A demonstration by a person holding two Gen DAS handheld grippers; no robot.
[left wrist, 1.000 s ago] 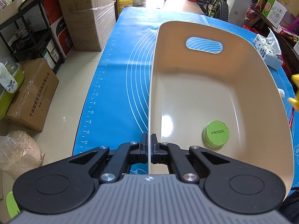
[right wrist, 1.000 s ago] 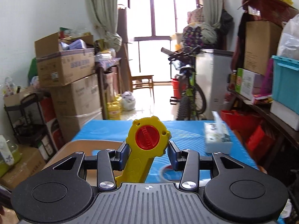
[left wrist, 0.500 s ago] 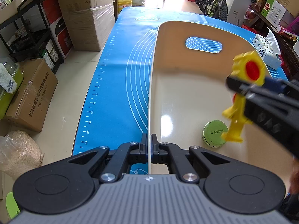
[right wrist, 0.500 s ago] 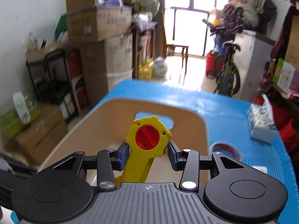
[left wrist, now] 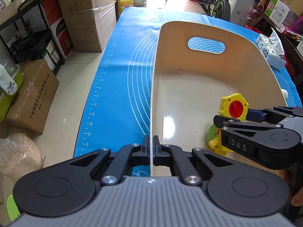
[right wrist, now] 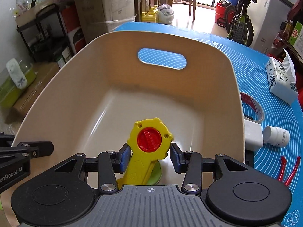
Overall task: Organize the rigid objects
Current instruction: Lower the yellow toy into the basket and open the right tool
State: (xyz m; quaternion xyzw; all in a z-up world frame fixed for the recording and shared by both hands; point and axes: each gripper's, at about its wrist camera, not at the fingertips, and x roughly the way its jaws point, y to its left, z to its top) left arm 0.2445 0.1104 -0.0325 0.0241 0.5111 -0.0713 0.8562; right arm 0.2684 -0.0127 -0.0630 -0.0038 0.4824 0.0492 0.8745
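While the blue silicone mat with white curved lines (left wrist: pixel 121 79) covers the table, a large beige plastic basket with an oval handle cut-out (right wrist: pixel 79 98) sits on it. Its left wall is pinched by the left gripper (left wrist: pixel 151 147) — jaws fully closed on the rim. Inside, low over the floor, the right gripper (right wrist: pixel 149 156) clasps a yellow plastic toy tool with a red round knob (right wrist: pixel 149 143) — just above a small round green tin (left wrist: pixel 212 132).

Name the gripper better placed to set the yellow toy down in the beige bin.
Right: the right gripper has the yellow plastic toy between its pads inside the beige plastic bin; the left gripper is clamped on its rim.
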